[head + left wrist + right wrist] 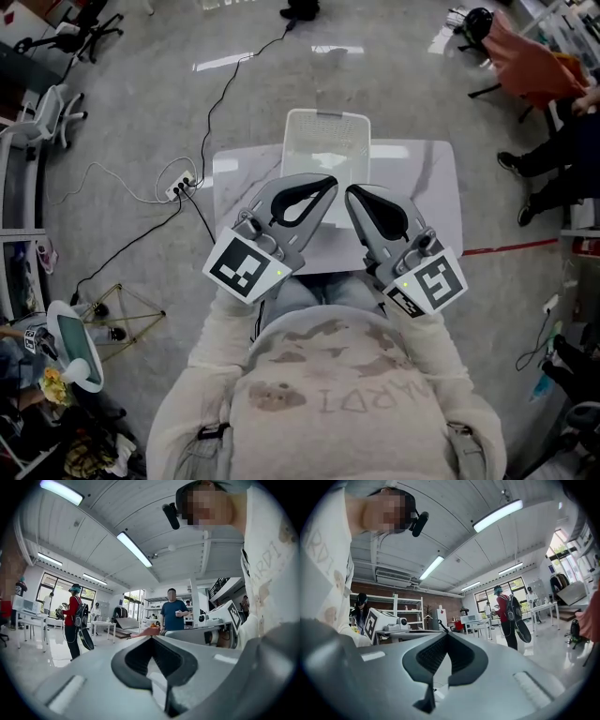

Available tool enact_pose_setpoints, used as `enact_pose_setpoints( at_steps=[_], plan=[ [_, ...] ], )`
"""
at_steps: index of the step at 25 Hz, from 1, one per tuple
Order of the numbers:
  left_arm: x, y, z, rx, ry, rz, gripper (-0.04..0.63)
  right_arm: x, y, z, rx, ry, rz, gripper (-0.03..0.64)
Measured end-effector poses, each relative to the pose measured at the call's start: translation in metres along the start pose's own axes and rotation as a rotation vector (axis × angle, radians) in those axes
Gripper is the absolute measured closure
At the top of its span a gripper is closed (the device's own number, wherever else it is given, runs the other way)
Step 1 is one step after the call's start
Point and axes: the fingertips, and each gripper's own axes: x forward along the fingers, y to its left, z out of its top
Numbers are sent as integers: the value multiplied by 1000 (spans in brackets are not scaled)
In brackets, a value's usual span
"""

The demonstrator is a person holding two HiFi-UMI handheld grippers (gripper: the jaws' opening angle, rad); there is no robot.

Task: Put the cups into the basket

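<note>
A white plastic basket point(326, 131) stands open side up at the middle of the far edge of a white table point(433, 183), its long axis running near to far. Its walls look finely slotted, with a ribbed band along the far rim. Its near end is hidden behind the two claws. Only the head view takes in the basket and the table.

Just near of the basket, the left claw point(330, 181) and the right claw point(350, 191) are held side by side over the table, close to the person's chest, their tips angled toward each other. Both gripper views tilt upward and show neither basket nor table. They show a ribbed ceiling with strip lights and an open workroom.

In the left gripper view the left claw point(151, 638) is clenched, tips touching, nothing gripped in the padded opening behind them. The right gripper view shows the right claw point(447, 634) clenched the same way.

Beyond the left claw stand a person in a red top with a backpack point(75, 616) and a person in a dark blue shirt point(174, 613). On the grey floor left of the table, the head view picks out a power strip point(183, 185) with trailing cables. A red tape line point(506, 248) runs to the table's right.
</note>
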Motion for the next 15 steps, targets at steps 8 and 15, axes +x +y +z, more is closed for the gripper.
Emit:
enact_pose_setpoints(
  at_steps=[8, 15],
  plan=[
    [-3, -19, 9, 15, -8, 6, 595, -12, 10, 11, -19, -24, 11, 594],
    [-9, -24, 24, 29, -14, 22, 595, -11, 18, 22, -25, -22, 40, 594]
  ],
)
